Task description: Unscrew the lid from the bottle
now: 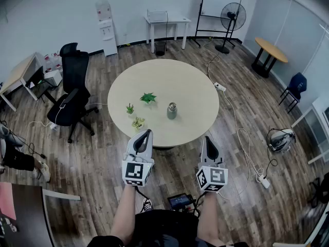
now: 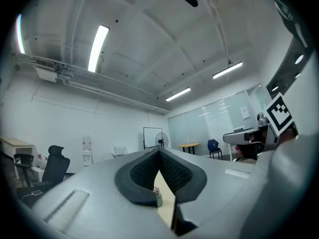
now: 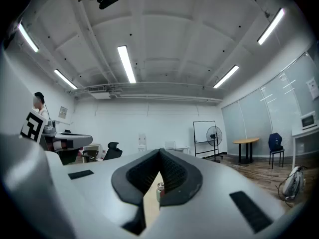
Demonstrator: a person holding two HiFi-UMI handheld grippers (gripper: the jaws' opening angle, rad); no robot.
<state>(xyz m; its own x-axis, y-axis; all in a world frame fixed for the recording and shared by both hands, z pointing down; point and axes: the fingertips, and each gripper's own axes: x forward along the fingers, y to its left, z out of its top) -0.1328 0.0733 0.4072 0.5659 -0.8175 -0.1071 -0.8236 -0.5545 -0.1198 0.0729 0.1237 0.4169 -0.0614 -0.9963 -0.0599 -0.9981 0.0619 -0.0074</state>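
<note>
A small grey-green bottle (image 1: 171,110) with a metal lid stands upright on the round beige table (image 1: 190,86), right of centre. Both grippers hang short of the table's near edge, well apart from the bottle. My left gripper (image 1: 147,133) is shut with nothing in it. My right gripper (image 1: 207,139) is shut and empty too. In the left gripper view the bottle (image 2: 157,197) shows small through the slit under the closed jaws. It shows the same way as the bottle (image 3: 160,190) in the right gripper view.
Three small potted plants (image 1: 148,98) (image 1: 130,108) (image 1: 137,122) stand on the table left of the bottle. A black office chair (image 1: 72,94) sits to the left. Cables (image 1: 241,133) trail over the wooden floor at right, near a fan (image 1: 232,17) and a small orange table (image 1: 271,50).
</note>
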